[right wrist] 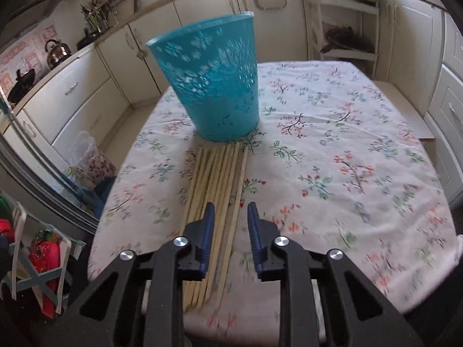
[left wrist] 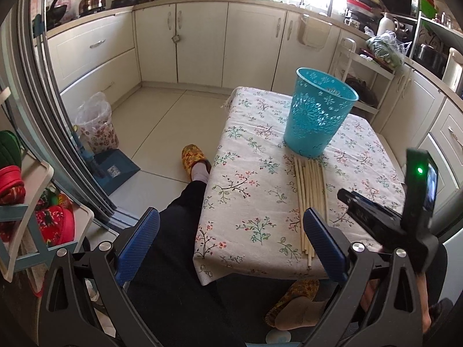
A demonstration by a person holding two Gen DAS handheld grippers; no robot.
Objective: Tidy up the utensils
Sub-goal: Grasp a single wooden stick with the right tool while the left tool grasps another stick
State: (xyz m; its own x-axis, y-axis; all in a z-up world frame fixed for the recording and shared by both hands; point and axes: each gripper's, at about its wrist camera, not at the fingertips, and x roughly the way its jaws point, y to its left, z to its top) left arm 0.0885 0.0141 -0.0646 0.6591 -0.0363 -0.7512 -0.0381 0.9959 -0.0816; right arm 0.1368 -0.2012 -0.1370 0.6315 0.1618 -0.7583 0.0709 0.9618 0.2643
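Several pale wooden chopsticks [right wrist: 214,190] lie side by side on the floral tablecloth [right wrist: 332,150], pointing at a turquoise perforated plastic bin [right wrist: 211,84] that stands upright behind them. My right gripper [right wrist: 230,217] is open and low over the near part of the bundle, its blue pads astride the rightmost sticks. My left gripper [left wrist: 231,225] is wide open and empty, held off the table's near left edge. In the left wrist view the chopsticks [left wrist: 311,193] and the bin [left wrist: 318,112] show to the right, with the right gripper's body [left wrist: 385,219] beside them.
White kitchen cabinets [left wrist: 179,40] ring the room. A person's leg and yellow slipper [left wrist: 192,159] are left of the table. A bagged bin and a blue dustpan [left wrist: 115,170] stand on the floor. A shelf with red items [left wrist: 49,219] is at the left.
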